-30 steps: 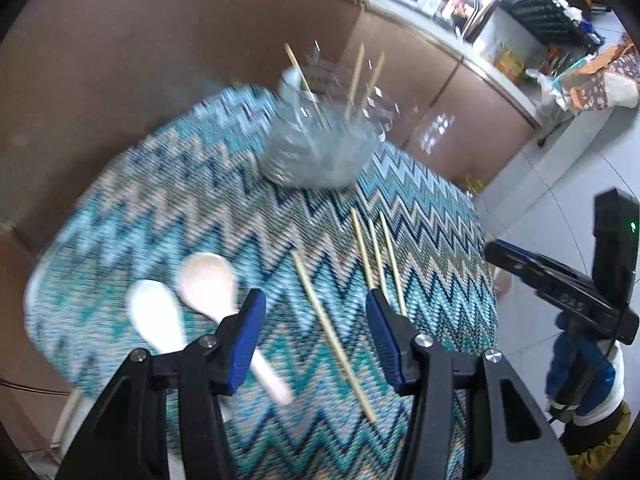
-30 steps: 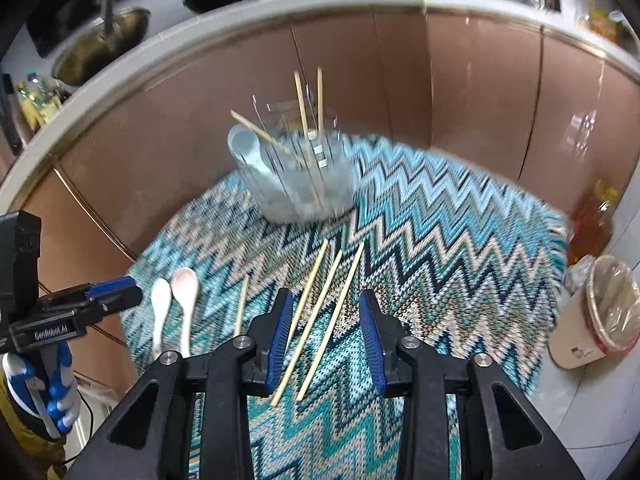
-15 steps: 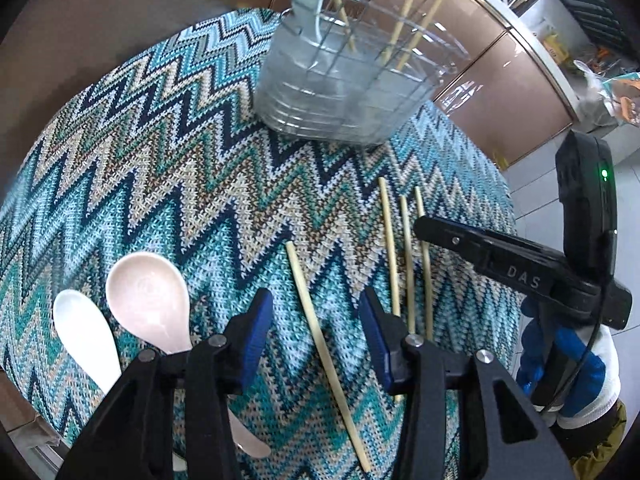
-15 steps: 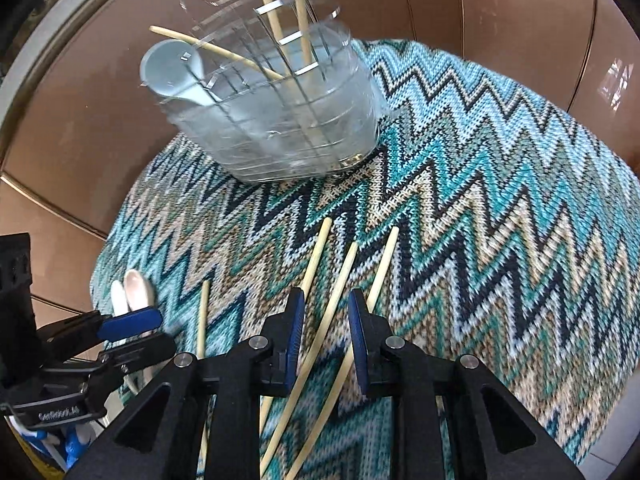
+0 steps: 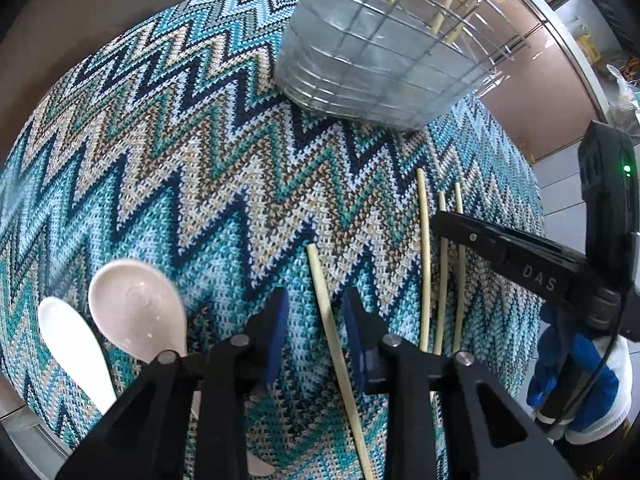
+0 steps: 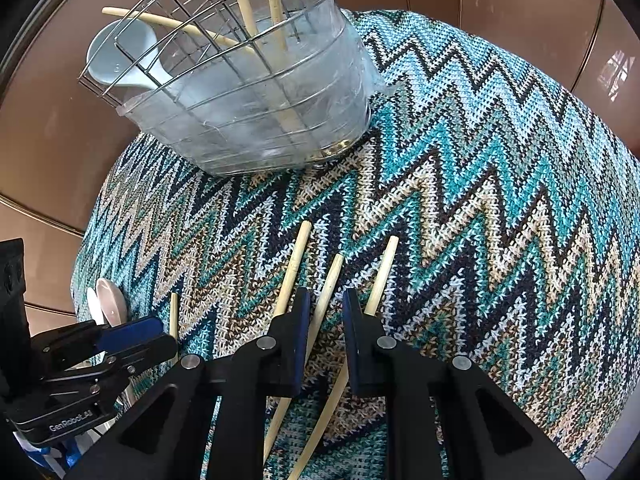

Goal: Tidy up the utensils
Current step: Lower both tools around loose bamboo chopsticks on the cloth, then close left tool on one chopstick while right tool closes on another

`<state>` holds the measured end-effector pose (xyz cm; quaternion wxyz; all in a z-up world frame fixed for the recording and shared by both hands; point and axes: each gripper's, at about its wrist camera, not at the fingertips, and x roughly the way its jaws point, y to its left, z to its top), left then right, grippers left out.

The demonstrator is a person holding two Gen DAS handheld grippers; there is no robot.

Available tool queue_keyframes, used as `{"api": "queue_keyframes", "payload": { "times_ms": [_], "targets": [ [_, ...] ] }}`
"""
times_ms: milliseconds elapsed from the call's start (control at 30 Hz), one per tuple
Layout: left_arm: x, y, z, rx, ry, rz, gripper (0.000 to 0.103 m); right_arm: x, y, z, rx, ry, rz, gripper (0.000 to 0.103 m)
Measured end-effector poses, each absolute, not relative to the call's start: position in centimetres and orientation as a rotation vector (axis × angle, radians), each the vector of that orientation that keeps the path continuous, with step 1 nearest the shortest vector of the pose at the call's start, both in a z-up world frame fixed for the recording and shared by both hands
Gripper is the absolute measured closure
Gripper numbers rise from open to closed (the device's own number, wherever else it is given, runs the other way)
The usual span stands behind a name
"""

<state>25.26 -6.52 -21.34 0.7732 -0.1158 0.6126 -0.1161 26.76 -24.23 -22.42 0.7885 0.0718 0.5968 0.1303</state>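
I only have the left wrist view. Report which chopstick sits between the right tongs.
Observer: The right tongs straddle the middle chopstick of the three lying side by side. They are closing, and the pads are not yet on it.
Operator: Now report any spoon already in the basket.
Observer: One pale blue spoon is inside, its bowl up against the far-left wire rim.
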Motion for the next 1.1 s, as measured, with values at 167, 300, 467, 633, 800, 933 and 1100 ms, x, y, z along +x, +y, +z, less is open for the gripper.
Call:
{"api": "queue_keyframes", "payload": {
  "times_ms": [167,300,467,633,800,933,1100],
  "targets": [
    [26.3,-7.9,-21.9,-0.211,1.340,-0.223,0.084,27.2,-24.0,-22.5,0.143,1.301,0.277,0.088],
    [26.8,-8.8,-22.2,-0.187,1.346,-0.195,0.088,28.1,-23.5,-22.7,0.126,1.306,0.264,0.091],
    [27.0,-8.8,-22.4,-0.205,1.336,-0.173,0.095,28.3,-22.7,-23.0,0.136,1.299,0.253,0.093],
    [26.0,-7.8,-22.3,-0.240,1.290,-0.179,0.097,27.8,-23.3,-22.7,0.170,1.282,0.254,0.095],
    [24.4,-6.5,-20.3,-0.299,1.172,-0.227,0.098,26.8,-23.6,-21.2,0.188,1.235,0.270,0.095],
    [22.6,-5.5,-17.9,-0.329,1.058,-0.269,0.098,25.1,-24.0,-19.0,0.198,1.172,0.289,0.096],
    [20.1,-4.6,-14.8,-0.332,0.929,-0.301,0.098,22.1,-24.7,-16.5,0.198,1.088,0.313,0.096]
  ]
}}
